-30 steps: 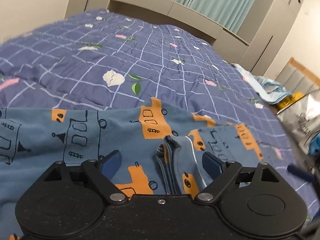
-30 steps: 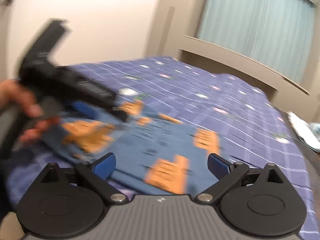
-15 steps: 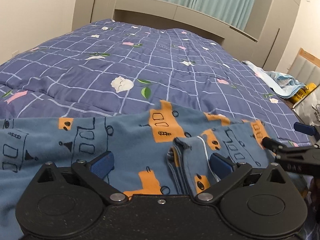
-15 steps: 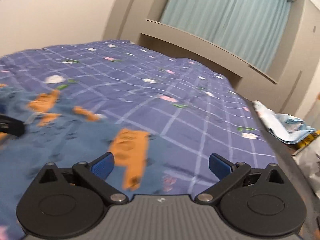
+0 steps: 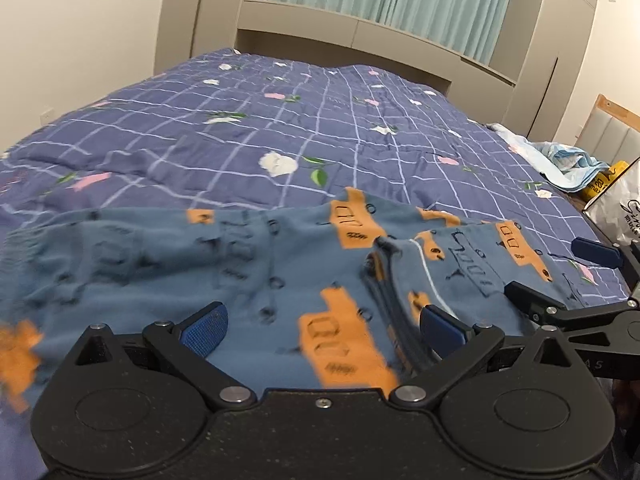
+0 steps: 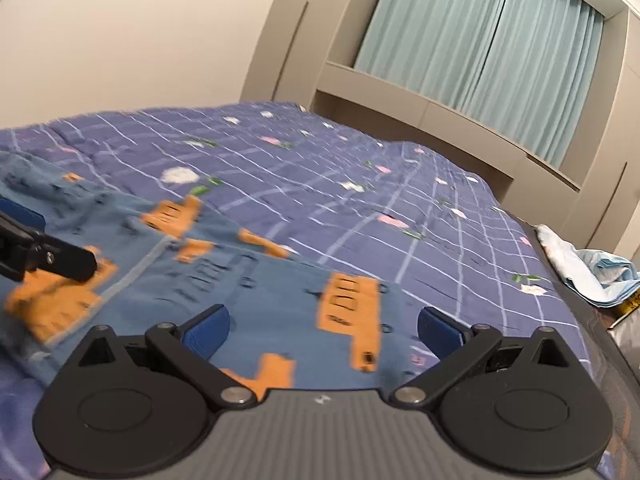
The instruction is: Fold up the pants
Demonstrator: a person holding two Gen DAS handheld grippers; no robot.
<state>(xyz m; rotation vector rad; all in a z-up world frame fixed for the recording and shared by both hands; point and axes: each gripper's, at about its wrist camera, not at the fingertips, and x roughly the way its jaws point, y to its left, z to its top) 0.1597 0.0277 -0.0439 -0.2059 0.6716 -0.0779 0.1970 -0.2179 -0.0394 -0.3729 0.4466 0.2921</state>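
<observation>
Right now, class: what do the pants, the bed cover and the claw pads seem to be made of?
Pants: soft knit fabric, probably cotton, matte; they crease and bunch into stacked folds.
Bed cover: quilted woven cloth, matte; it shows puffy stitched squares and wrinkles.
Left claw pads: blue, likely rubber or textured plastic, with a fine grid pattern; the arms look like black rigid plastic.

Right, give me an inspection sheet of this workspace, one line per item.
Surface: bed with purple checked floral quilt, rumpled.
Job's things: blue pants with orange print, spread across the near edge, one part folded over on top.
Clutter: light blue cloth and a white bag beside the bed.
Grippers: left gripper open, its jaws just widened, nothing pinched; right gripper open above the pants.
Cables: nothing seen.
Surroundings: teal curtains, beige headboard unit, plain wall.
</observation>
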